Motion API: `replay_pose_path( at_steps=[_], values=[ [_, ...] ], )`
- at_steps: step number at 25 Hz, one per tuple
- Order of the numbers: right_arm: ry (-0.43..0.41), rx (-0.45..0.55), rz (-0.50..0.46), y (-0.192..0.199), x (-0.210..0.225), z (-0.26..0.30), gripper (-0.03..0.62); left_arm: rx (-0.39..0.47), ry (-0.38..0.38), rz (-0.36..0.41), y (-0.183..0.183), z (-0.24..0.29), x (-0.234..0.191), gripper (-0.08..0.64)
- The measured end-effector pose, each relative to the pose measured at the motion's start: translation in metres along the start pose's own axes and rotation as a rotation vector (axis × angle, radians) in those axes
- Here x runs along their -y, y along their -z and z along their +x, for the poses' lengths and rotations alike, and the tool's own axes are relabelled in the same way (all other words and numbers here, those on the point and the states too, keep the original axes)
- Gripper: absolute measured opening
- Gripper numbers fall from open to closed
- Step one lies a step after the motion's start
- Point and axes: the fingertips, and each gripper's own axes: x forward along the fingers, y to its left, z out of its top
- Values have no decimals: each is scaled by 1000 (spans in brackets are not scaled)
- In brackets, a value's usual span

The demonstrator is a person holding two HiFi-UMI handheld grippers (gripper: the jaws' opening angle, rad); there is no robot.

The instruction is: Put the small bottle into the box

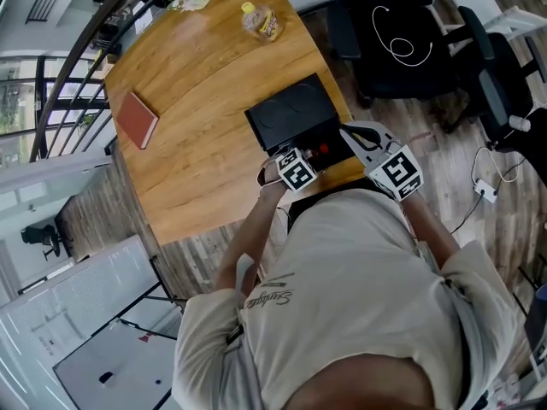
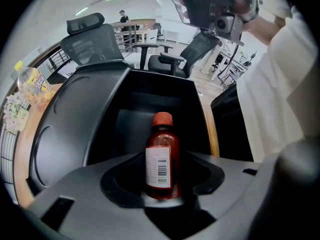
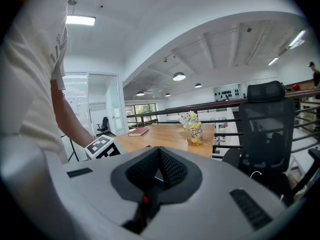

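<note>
Wood-topped table [image 1: 205,101] carries an open black box [image 2: 165,91] at its near edge, in the middle of the head view. To do this step well, I think the left gripper [image 2: 161,196] should bring the small bottle [image 2: 161,156] straight down, keep it upright and clear of the box walls, and let go only when the base rests on the box floor. Its jaws pinch the bottle at the lower body, in the lower centre of the left gripper view, with the red cap on top and the dark cavity behind. Whether the base touches the floor is not clear to me. The right gripper [image 3: 159,171] is pressed together on nothing, apart from the box. Further out, the lid [image 2: 65,134] lies open at the left of the frame.
</note>
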Motion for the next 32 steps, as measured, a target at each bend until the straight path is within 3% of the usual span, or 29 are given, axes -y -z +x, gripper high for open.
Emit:
replay_pose_path(
  at_steps=[14, 20, 27, 32],
  values=[
    [-10, -20, 25, 12, -6, 3, -6, 20, 42, -15, -1, -11, 3, 233],
    [-26, -26, 21, 14, -11, 7, -6, 95, 51, -82, -6, -26, 6, 233],
    [-44, -34, 14, 14, -19, 11, -6, 159, 19, -101, -13, -49, 9, 233],
    [-59, -43, 2, 11, -25, 15, -6, 244, -13, -156, -19, -72, 3, 233]
  ],
)
